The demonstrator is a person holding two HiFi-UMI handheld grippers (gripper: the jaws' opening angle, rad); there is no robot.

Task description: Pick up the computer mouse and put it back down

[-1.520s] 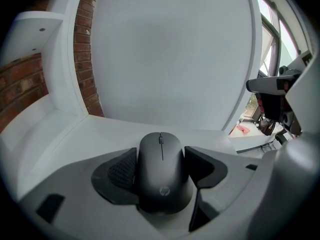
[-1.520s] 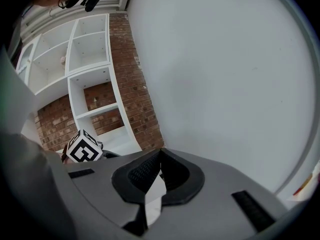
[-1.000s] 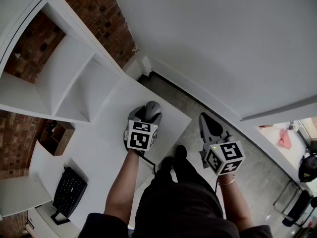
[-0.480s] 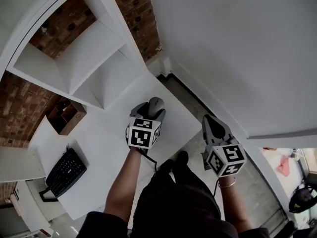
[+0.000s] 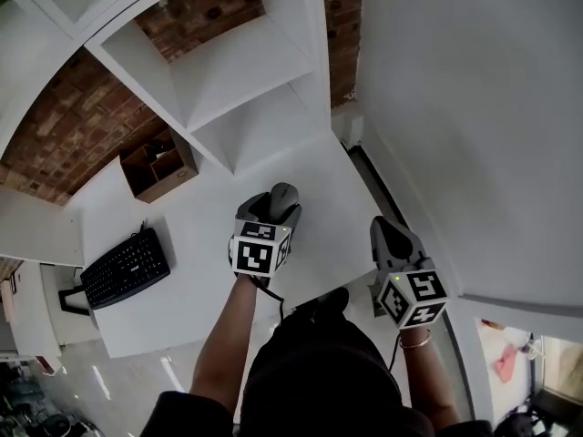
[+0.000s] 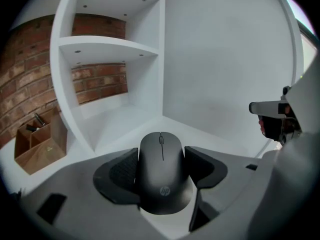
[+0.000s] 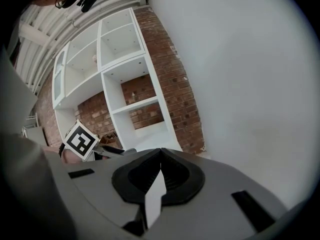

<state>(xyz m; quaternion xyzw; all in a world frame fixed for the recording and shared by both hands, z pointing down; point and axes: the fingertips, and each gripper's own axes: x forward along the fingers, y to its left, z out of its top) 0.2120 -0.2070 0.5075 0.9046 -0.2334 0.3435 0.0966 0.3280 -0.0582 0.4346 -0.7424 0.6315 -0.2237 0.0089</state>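
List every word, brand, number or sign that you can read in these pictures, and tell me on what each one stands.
"hp": logo on the dark grey rounded plastic computer mouse, held in the left gripper.
Key legends on the black keyboard: too small to read.
Square markers on the gripper cubes: black-and-white patterns, not text.

The matt black plastic computer mouse (image 6: 162,171) is showing a smooth shell with a faint sheen. The left gripper (image 6: 161,166), in dull grey plastic, is pressing finely dotted, rubbery-looking dark pads (image 6: 121,171) on it at nine and three o'clock. In the head view, the smooth white matt desk (image 5: 200,244) is catching soft light. The rough red brick wall (image 5: 64,135) is showing at ten o'clock beside a dull brown cardboard box (image 5: 159,167).
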